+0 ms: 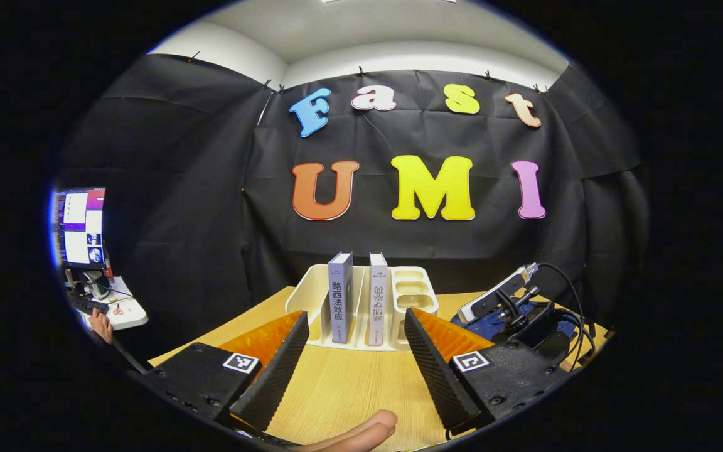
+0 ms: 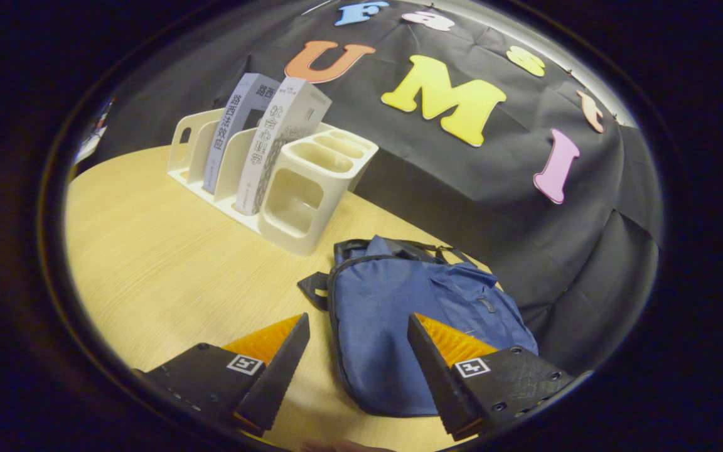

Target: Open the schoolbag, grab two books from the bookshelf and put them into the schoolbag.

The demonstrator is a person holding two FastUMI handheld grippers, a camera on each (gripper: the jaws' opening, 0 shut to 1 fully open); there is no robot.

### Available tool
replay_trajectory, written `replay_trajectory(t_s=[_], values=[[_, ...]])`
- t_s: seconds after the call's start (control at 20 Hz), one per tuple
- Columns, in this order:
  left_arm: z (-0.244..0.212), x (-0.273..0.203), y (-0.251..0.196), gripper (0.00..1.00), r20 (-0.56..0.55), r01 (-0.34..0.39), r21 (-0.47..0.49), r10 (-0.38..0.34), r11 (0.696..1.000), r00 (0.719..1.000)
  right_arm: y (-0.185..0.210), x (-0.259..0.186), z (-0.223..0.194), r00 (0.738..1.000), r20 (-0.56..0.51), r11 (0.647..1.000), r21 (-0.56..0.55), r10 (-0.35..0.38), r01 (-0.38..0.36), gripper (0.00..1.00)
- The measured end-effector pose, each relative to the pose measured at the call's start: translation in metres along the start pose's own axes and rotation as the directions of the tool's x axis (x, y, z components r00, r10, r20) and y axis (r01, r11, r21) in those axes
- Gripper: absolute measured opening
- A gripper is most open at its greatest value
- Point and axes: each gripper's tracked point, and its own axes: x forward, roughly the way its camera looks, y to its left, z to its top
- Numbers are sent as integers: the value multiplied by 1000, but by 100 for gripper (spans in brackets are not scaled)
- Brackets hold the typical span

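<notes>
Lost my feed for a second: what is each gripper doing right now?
Left gripper: open, holding nothing, facing the two books in the bookshelf.
Right gripper: open, holding nothing, above the blue schoolbag.

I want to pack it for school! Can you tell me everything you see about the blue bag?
The bag is blue, made of what looks like woven cloth, with dark trim along its edge and dark straps bunched at its far end. It lies flat on the wooden table, looking closed, just in front of the cream bookshelf without clearly touching it. The right hand-held gripper hangs open above its near part; whether the fingers touch it cannot be told.
</notes>
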Motion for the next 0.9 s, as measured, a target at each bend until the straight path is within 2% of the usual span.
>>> replay_trajectory(t_s=[0.05,0.1,0.2,0.35,0.4,0.5,0.55,0.6,0.65,0.75,0.8,0.85,0.9], values=[[0,0,0,96,1,1,0,-1,1000,1000,-2,6,-2,1000,-13,1000,-15,-20,20,99],[-1,1,-1,96,2,6,-1,-6,1000,1000,-4,13,-5,999,-26,999,-29,-37,36,94],[-1,0,0,96,3,5,-3,-5,1000,1000,-3,22,-12,997,-59,998,-56,-42,39,94],[0,1,-1,96,1,11,-10,-11,1000,1000,-12,31,-3,995,-40,990,-114,-89,84,99],[-1,2,-3,96,-1,15,-13,-15,1000,1000,-11,33,-6,995,-48,990,-116,-92,86,93],[-1,1,-6,96,-4,24,-17,-24,1000,1000,-15,33,-6,993,-56,990,-104,-100,94,91],[-1,0,-8,96,-3,29,-18,-29,999,1000,-15,31,-5,993,-55,991,-98,-102,96,81],[0,0,-10,96,0,34,-18,-34,999,999,-14,32,-6,993,-57,992,-90,-99,94,87],[0,-1,-11,96,-1,40,-19,-40,999,999,-11,32,-7,994,-67,994,-70,-88,84,82],[-1,-1,-12,96,-1,45,-19,-45,999,999,-9,31,-4,994,-66,995,-63,-81,77,61],[-1,0,-13,96,-1,46,-20,-46,999,999,-8,31,-3,995,-62,995,-65,-77,73,58],[-1,0,-14,96,-3,46,-22,-46,999,999,-7,31,-4,995,-70,996,-63,-69,65,49],[-3,2,-14,96,-8,47,-24,-47,999,999,-6,31,-5,995,-79,997,-51,-53,49,49]])
